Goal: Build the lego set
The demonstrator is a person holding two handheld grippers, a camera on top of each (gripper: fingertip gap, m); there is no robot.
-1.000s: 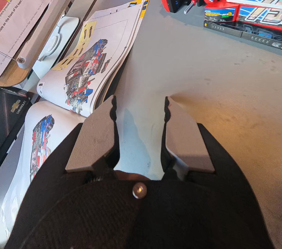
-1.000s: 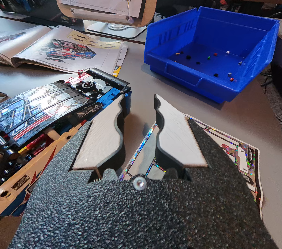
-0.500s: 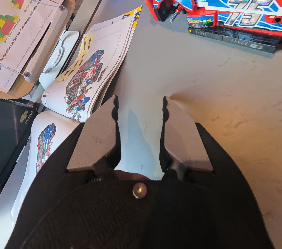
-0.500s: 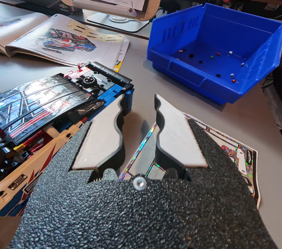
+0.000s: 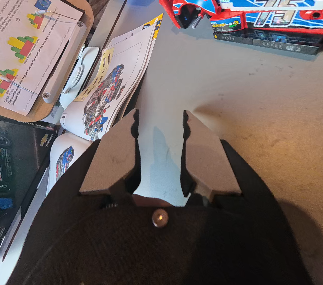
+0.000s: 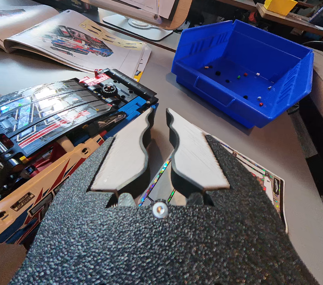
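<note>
The lego race car (image 6: 57, 119) sits just left of the right gripper (image 6: 158, 110), nearly built, I'd judge. Both the right and the left gripper (image 5: 160, 113) are spread and empty. Next comes fetching a small piece (image 6: 245, 74) from the blue bin (image 6: 218, 100) ahead-right. Only the right view shows the sticker sheet (image 6: 265, 180); the left shows the car's wheel arch.
</note>
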